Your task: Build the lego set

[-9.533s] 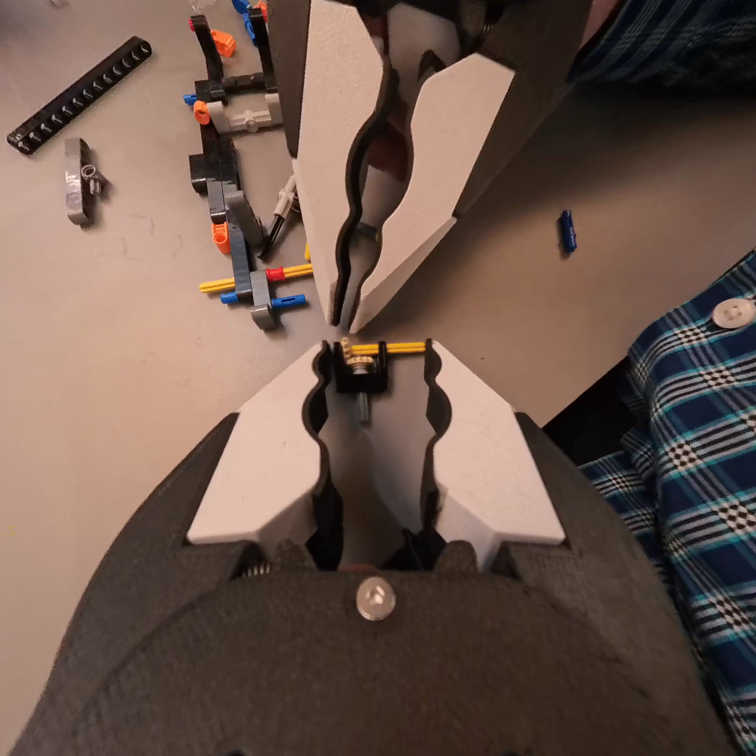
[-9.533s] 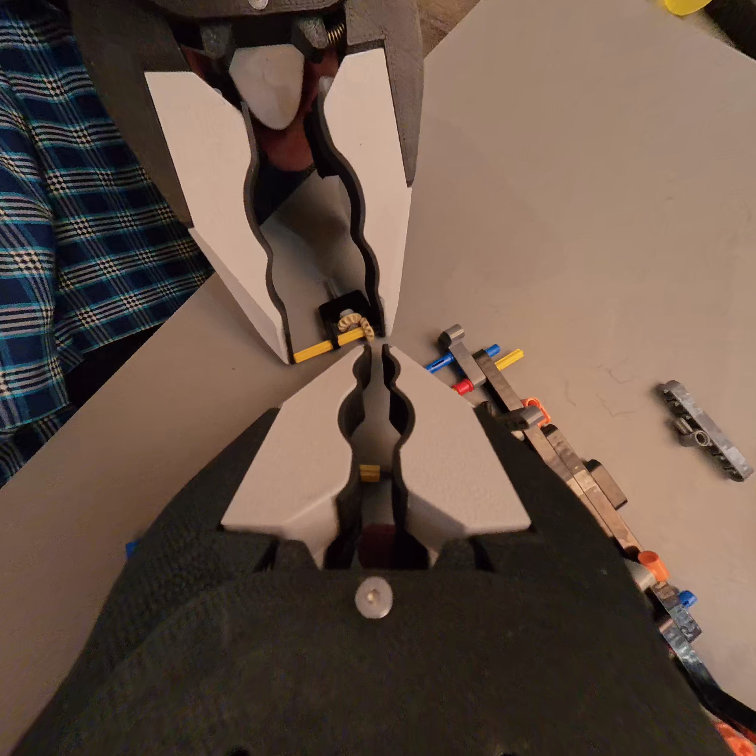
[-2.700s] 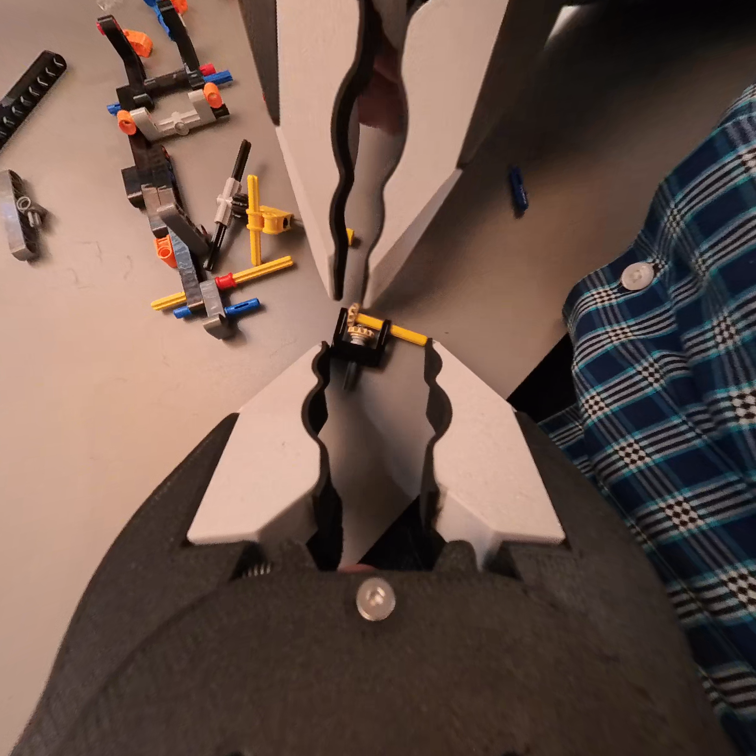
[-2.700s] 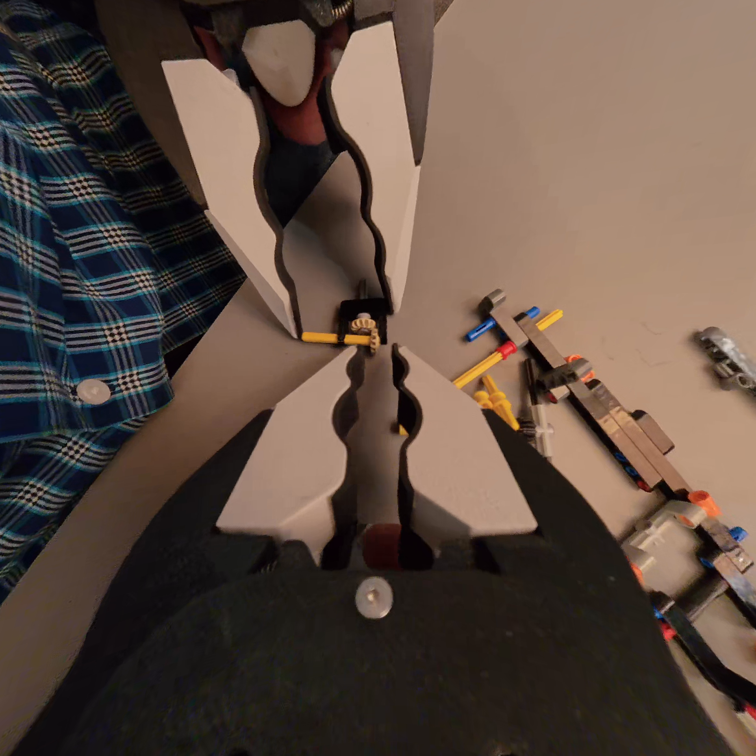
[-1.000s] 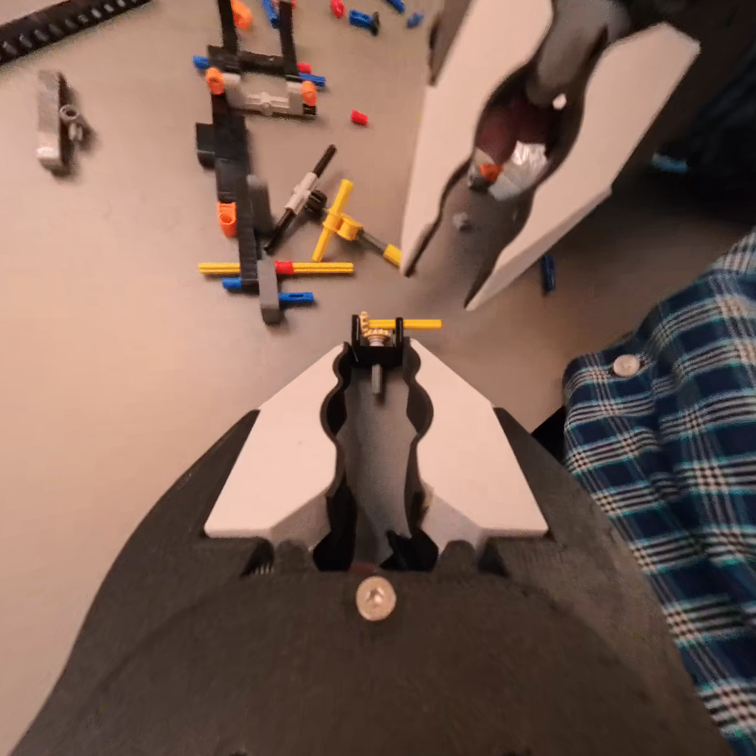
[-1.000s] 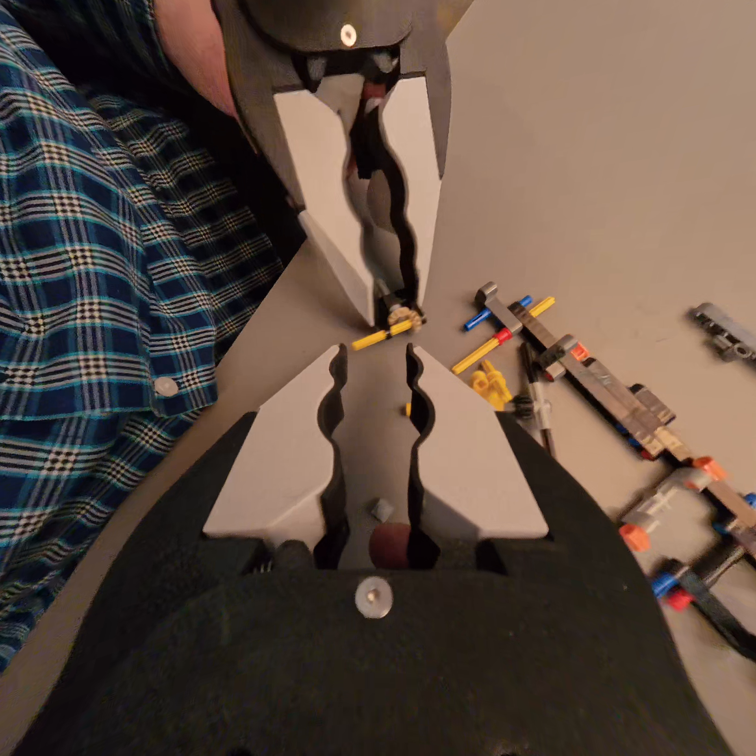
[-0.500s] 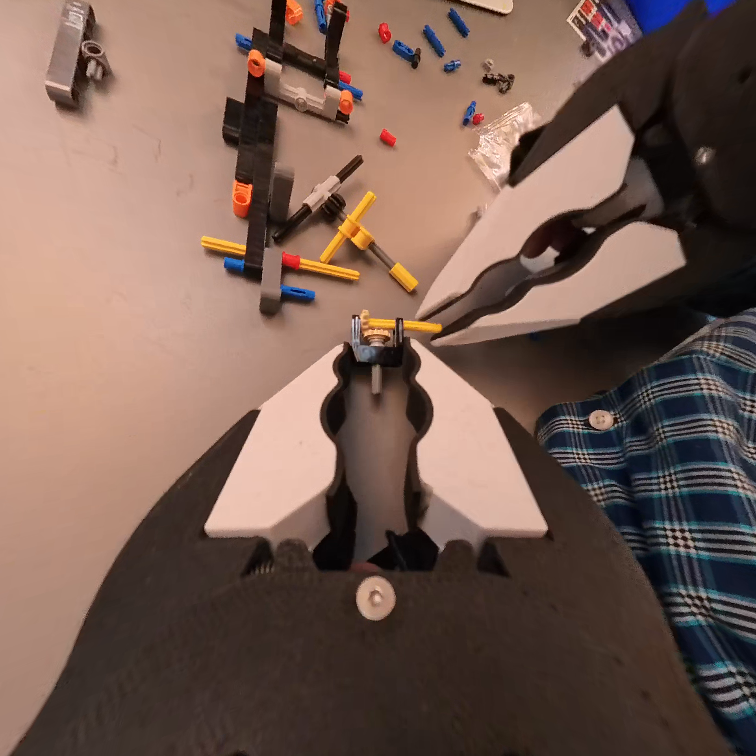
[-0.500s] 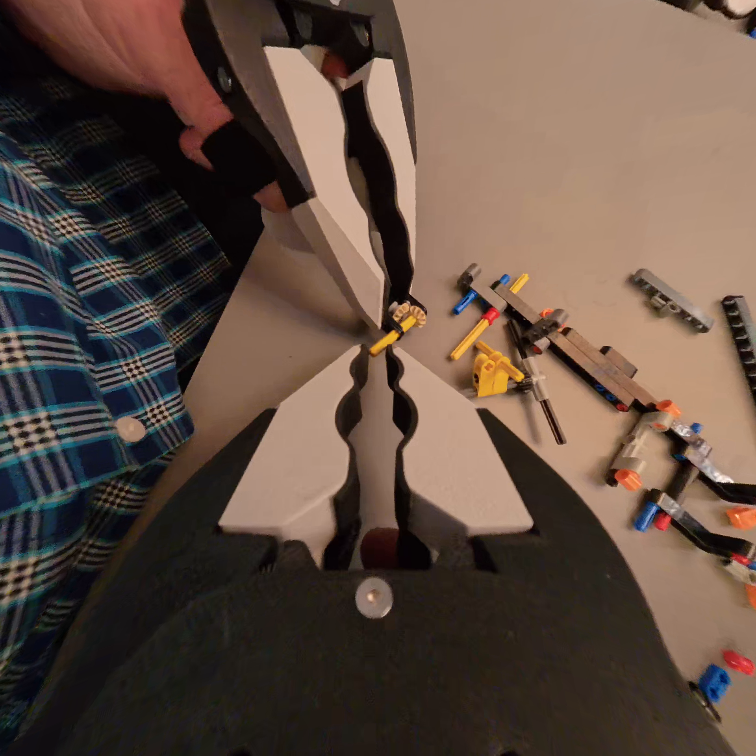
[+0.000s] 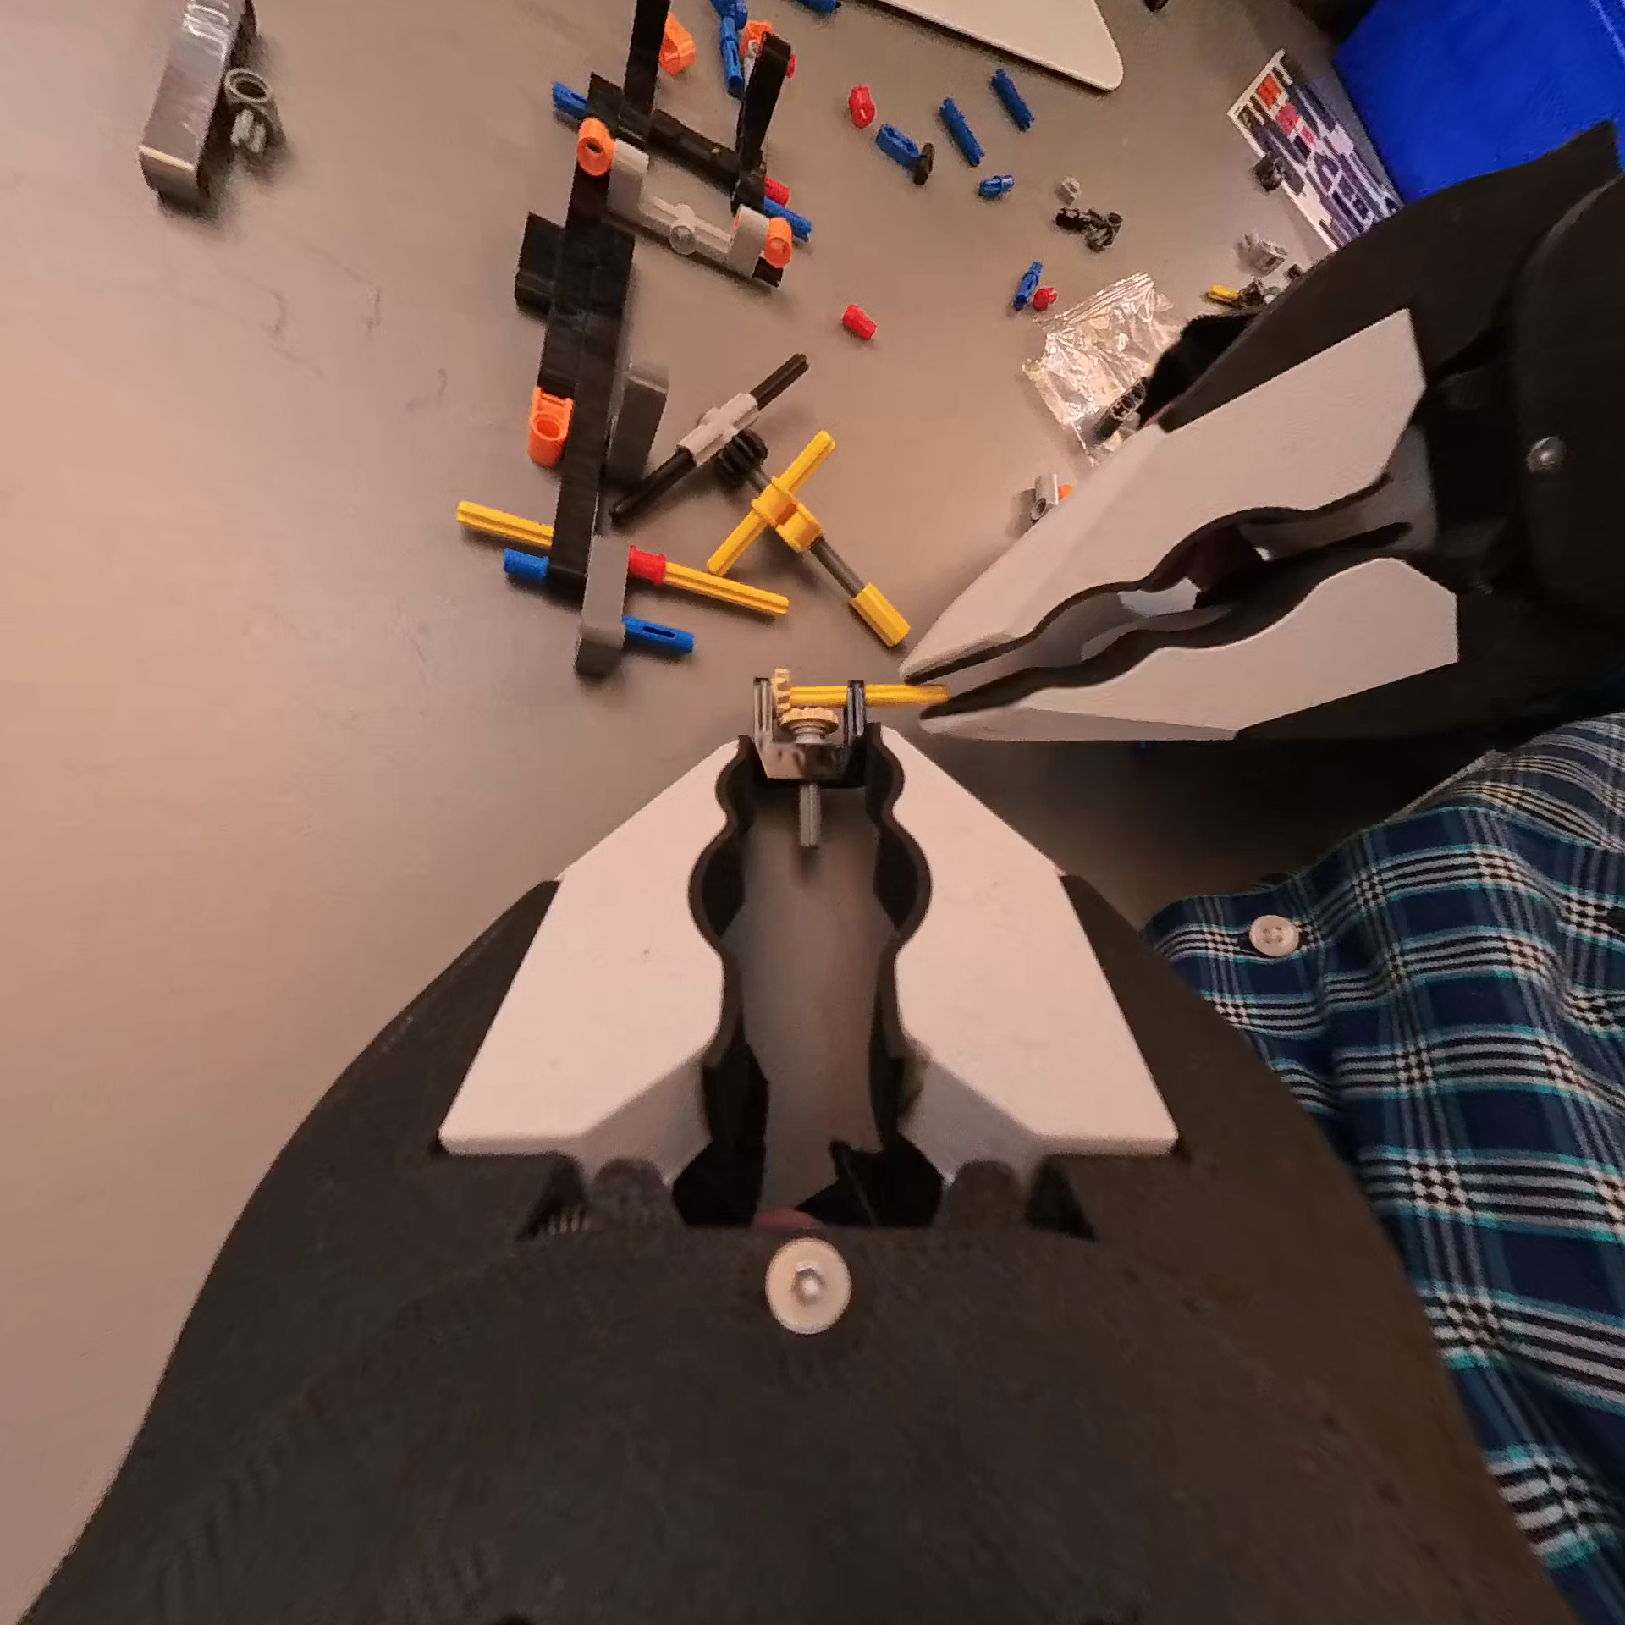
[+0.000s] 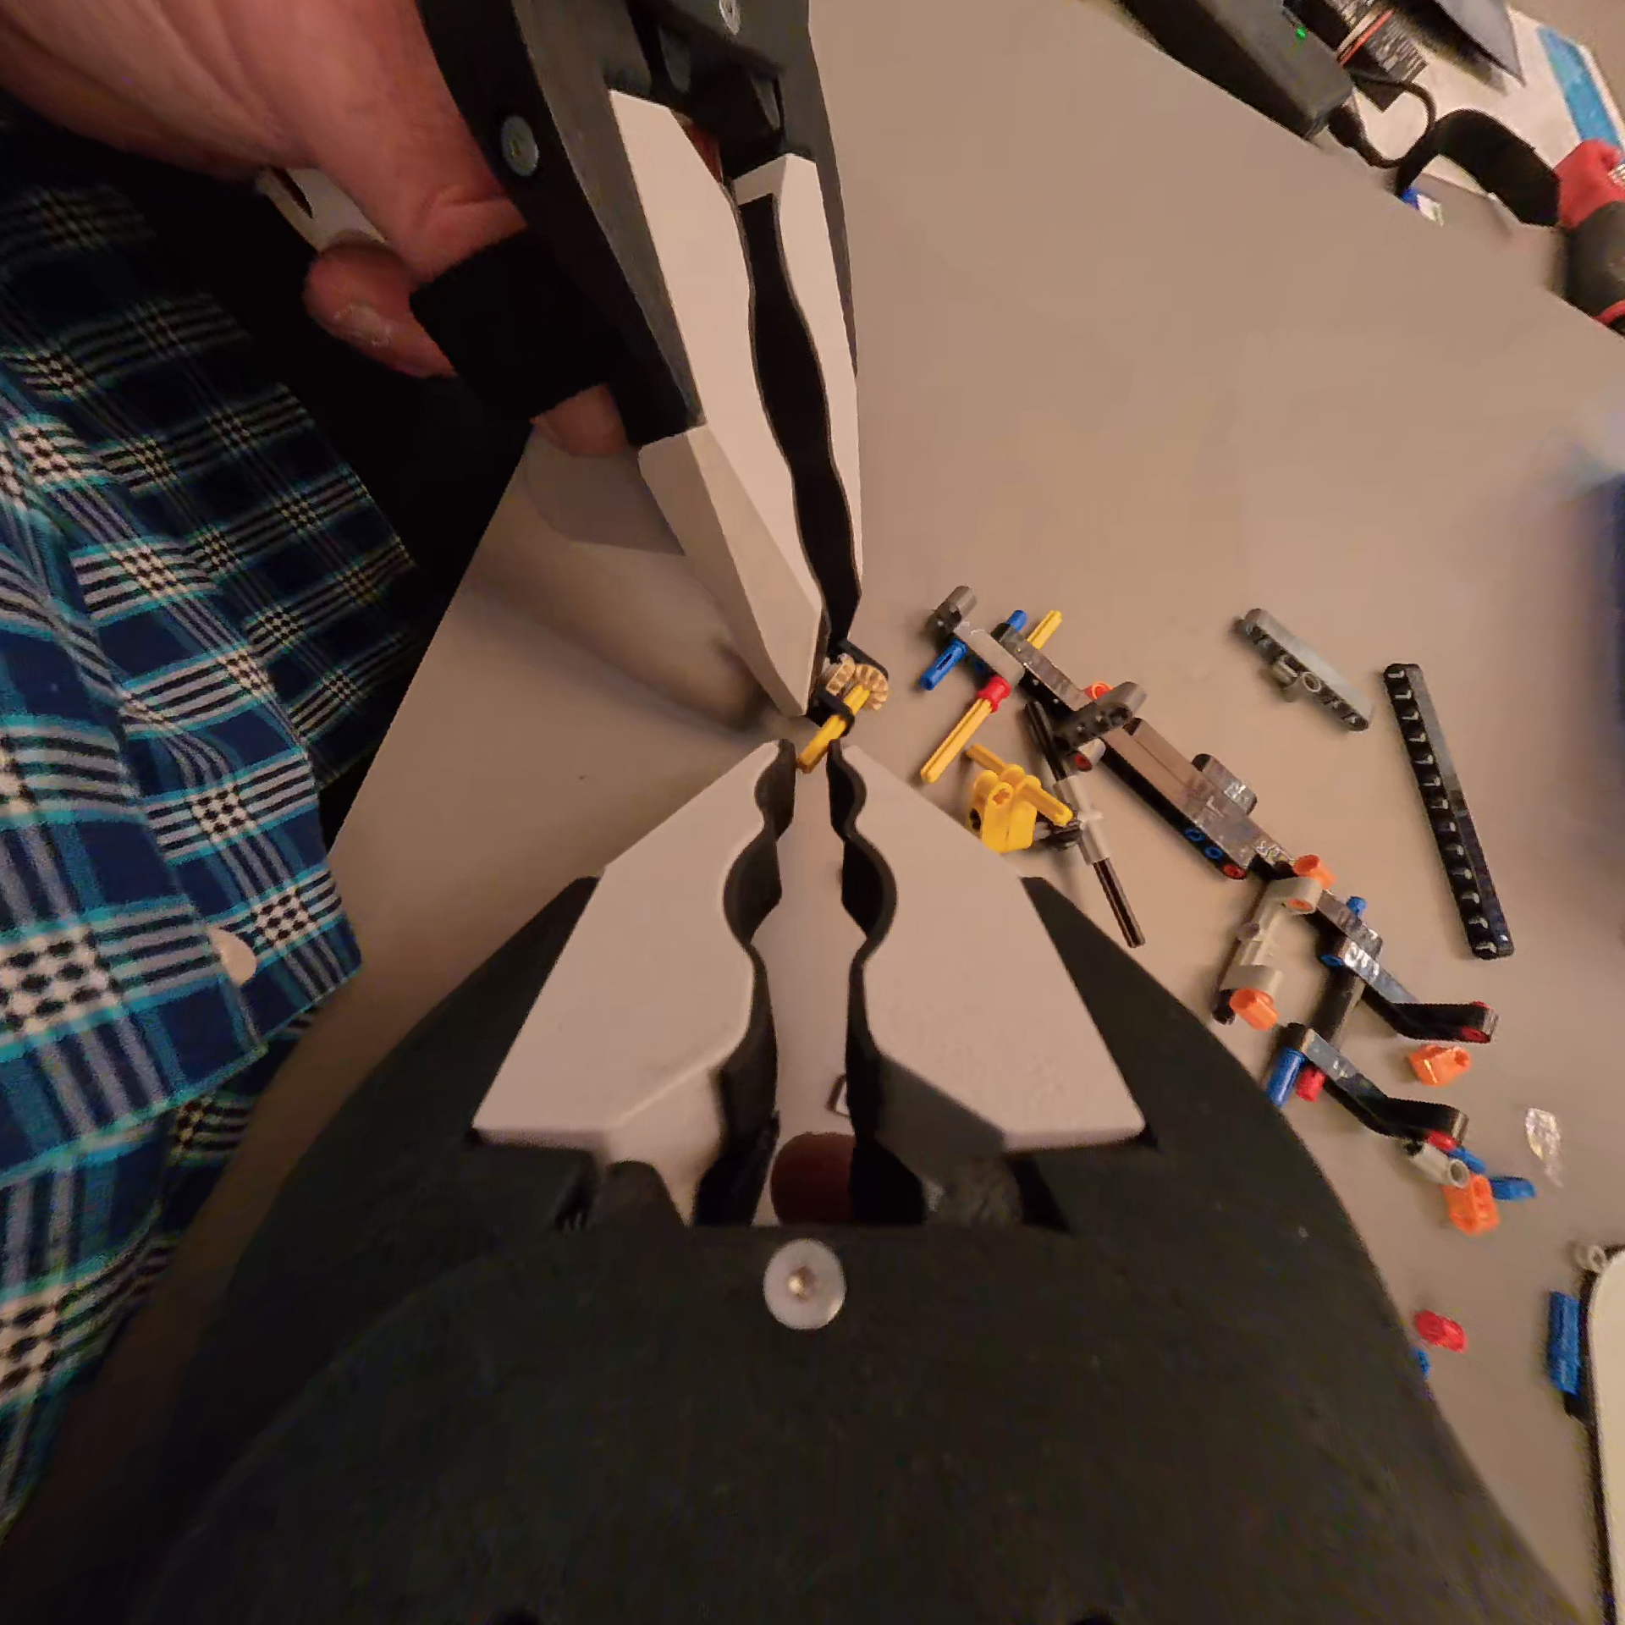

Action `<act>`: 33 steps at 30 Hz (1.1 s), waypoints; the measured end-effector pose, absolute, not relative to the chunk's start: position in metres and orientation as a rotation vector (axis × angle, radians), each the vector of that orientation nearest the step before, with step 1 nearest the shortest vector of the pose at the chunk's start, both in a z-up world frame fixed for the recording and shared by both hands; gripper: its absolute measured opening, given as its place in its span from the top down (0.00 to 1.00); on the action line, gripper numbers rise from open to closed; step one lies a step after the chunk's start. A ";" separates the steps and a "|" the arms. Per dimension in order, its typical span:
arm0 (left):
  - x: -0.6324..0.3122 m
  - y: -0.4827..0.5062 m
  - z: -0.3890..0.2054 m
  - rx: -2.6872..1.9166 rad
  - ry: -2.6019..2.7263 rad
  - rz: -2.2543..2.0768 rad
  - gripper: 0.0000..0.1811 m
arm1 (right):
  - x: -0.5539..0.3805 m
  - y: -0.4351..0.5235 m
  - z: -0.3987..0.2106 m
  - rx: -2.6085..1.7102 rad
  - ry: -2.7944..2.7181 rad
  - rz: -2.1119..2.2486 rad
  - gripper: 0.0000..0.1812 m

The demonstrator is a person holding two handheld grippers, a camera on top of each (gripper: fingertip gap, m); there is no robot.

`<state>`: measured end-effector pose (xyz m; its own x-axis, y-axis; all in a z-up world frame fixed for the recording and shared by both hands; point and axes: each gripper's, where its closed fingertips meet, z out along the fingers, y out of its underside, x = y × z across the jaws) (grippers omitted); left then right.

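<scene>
On the far left of the left wrist view a grey beam lies alone on the table. To its right is the long black frame assembly with orange connectors, blue pins and a yellow axle across its lower end. Next to it lie a black axle with a grey sleeve and a yellow cross-shaped piece. Further right, small red and blue pins are scattered, then a clear plastic bag and a printed sheet near a blue box.

The left gripper has its fingers clamped on a small black bracket with tan gears, held above the table near its edge. A yellow axle goes through the bracket to the right. The right gripper comes in from the right, almost horizontal, and its fingertips are pressed together on the free end of this axle.

In the right wrist view a hand grips the handle of the left gripper, and a plaid shirt fills the left side. The table is plain grey-beige under warm, dim light. A black cable and a red and black tool lie at its far edge.
</scene>
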<state>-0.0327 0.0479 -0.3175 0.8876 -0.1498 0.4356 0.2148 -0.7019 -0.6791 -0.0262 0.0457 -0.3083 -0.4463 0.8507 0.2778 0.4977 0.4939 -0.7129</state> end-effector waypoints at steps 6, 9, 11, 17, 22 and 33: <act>-0.033 0.049 -0.318 -2.265 -0.044 -0.574 0.88 | -0.026 0.049 -0.308 -1.088 -2.076 0.714 0.98; -0.033 0.049 -0.318 -2.265 -0.031 -0.563 0.88 | -0.025 0.050 -0.306 -1.096 -2.056 0.728 0.98; -0.032 0.050 -0.318 -2.267 -0.007 -0.528 0.88 | -0.024 0.050 -0.304 -1.103 -2.047 0.731 0.99; -0.033 0.050 -0.319 -2.275 0.059 -0.449 0.88 | -0.019 0.050 -0.304 -1.117 -2.053 0.740 0.99; -0.033 0.050 -0.320 -2.285 0.129 -0.374 0.88 | -0.015 0.050 -0.305 -1.145 -2.056 0.763 0.99; -0.035 0.051 -0.322 -2.307 0.239 -0.222 0.88 | -0.016 0.051 -0.307 -1.184 -2.054 0.779 0.99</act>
